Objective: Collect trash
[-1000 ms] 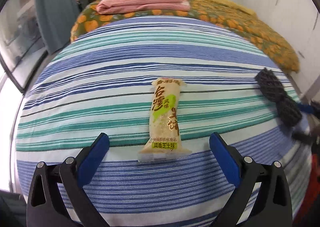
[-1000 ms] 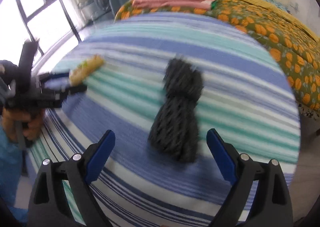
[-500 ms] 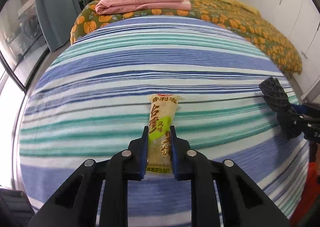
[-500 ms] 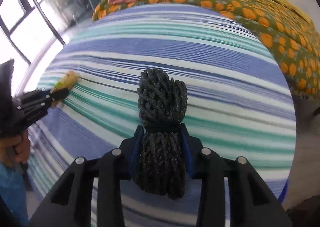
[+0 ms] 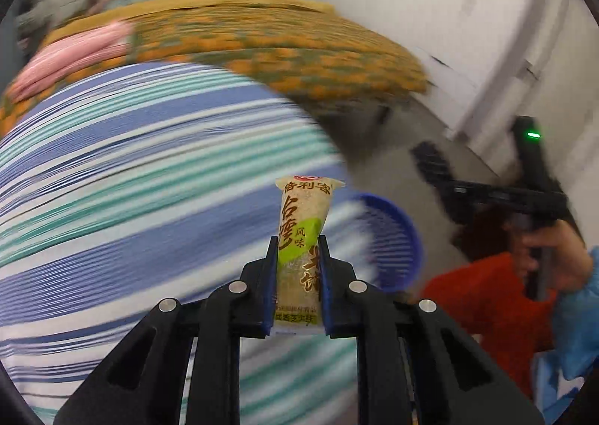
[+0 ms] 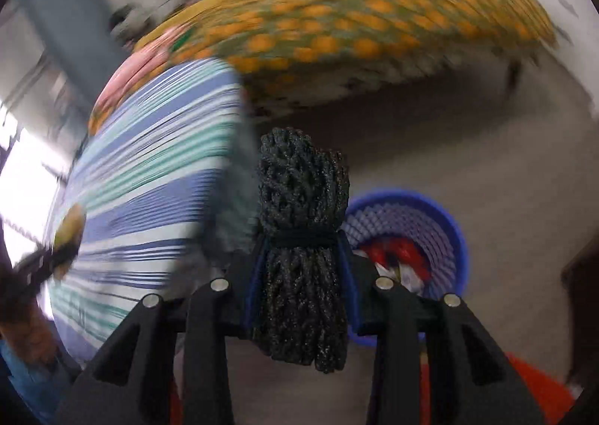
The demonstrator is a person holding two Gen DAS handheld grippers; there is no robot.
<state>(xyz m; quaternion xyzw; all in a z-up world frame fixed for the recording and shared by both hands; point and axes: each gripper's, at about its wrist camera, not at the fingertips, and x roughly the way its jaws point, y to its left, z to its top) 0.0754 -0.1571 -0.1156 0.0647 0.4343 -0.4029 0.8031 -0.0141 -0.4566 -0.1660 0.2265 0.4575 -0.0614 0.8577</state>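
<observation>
My left gripper (image 5: 296,256) is shut on a yellow-green snack wrapper (image 5: 302,238) and holds it upright in the air above the bed's edge. My right gripper (image 6: 302,256) is shut on a black bundled rope (image 6: 301,249), held over the floor beside the bed. A blue plastic basket (image 6: 441,223) stands on the floor just right of the rope, with red and white trash inside. The basket (image 5: 393,234) also shows in the left wrist view, behind the wrapper. The right gripper with the rope (image 5: 434,167) appears blurred in the left view.
The striped blue-green bed cover (image 5: 131,200) fills the left. An orange-patterned quilt (image 6: 374,21) and folded pink cloth (image 5: 71,54) lie farther back. White wall (image 5: 468,13) at right. A red object (image 6: 531,384) sits on the floor near the basket.
Both grippers closed on their objects, lifted them off the bed and swung right toward the floor. The blue basket has come into view.
</observation>
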